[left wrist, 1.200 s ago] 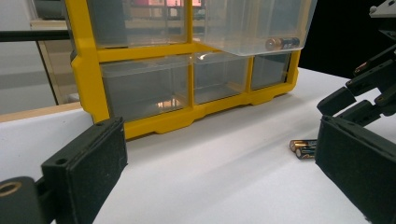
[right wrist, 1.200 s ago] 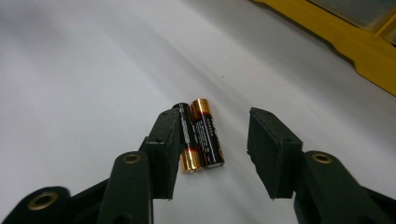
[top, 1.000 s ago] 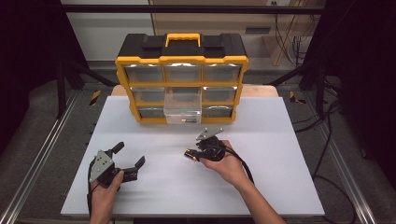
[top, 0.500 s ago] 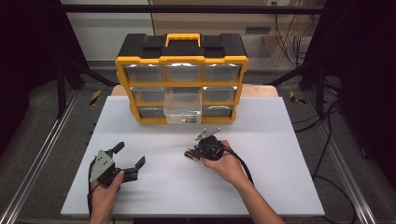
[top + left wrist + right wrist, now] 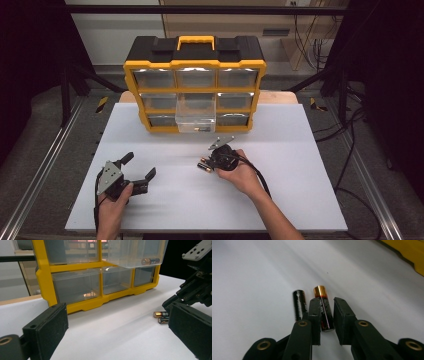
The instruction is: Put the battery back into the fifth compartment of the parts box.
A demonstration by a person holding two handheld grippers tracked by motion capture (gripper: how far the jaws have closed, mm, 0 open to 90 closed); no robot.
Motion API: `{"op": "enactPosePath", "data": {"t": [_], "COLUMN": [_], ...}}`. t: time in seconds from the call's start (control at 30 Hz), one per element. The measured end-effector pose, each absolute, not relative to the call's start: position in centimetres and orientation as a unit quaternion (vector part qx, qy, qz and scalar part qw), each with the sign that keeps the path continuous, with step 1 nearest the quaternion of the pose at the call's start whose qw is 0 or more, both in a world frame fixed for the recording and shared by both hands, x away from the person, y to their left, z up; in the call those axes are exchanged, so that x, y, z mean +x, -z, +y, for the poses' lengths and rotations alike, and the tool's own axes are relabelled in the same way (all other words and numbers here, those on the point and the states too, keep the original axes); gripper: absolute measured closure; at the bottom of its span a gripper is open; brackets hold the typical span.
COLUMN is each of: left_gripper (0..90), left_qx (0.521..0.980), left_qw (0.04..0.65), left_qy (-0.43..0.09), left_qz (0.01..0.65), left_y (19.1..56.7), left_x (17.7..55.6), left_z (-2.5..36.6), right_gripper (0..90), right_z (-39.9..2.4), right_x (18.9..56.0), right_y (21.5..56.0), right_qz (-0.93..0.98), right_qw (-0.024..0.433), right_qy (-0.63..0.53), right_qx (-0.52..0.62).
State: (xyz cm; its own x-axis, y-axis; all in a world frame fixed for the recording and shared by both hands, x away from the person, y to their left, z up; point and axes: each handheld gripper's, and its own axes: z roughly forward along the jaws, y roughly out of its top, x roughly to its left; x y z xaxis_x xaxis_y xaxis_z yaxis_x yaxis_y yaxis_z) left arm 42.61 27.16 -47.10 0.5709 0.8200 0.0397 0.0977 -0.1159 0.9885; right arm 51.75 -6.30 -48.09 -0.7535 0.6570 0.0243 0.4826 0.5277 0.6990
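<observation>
Two AA batteries lie side by side on the white table (image 5: 300, 190). One has a copper tip (image 5: 320, 291) and the other looks all black (image 5: 299, 303). My right gripper (image 5: 327, 307) is open, its jaws low on the table and straddling the copper-tipped battery, with a small gap on one side. In the high view the right gripper (image 5: 209, 163) sits mid-table with the batteries (image 5: 202, 165) at its tip. My left gripper (image 5: 140, 166) rests wide open at the front left, holding nothing. From the left gripper view (image 5: 117, 325), the batteries (image 5: 160, 314) lie beside the right gripper (image 5: 197, 290).
A yellow and black drawer organizer (image 5: 195, 65) stands at the back of the table. Its bottom middle clear drawer (image 5: 195, 122) is pulled out and holds one battery (image 5: 150, 260). Cables trail from both grippers toward the front edge.
</observation>
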Motion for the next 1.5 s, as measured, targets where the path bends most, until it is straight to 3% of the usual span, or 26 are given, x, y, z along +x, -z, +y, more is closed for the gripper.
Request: {"op": "enactPosePath", "data": {"t": [0.3,0.57,1.1,1.5], "left_gripper": [2.7,2.7,2.6,2.5], "left_qx": [0.677,0.676,0.678,0.681], "left_qw": [0.571,0.571,0.569,0.566], "left_qy": [-0.316,-0.315,-0.318,-0.321], "left_qz": [0.340,0.342,0.340,0.336], "left_y": [47.1,47.1,47.0,47.0], "left_x": [42.6,42.6,42.4,42.3], "left_z": [27.2,27.2,27.1,27.0], "right_gripper": [77.0,77.1,77.0,77.1], "right_z": [-6.4,-7.0,-12.0,-13.6], "right_x": [52.2,51.2,48.6,49.6], "right_y": [48.8,47.4,42.6,35.6], "right_qz": [0.870,0.861,0.810,0.764], "right_qw": [0.124,0.144,0.204,0.253], "right_qy": [-0.351,-0.370,-0.431,-0.483], "right_qx": [0.324,0.316,0.343,0.345]}}
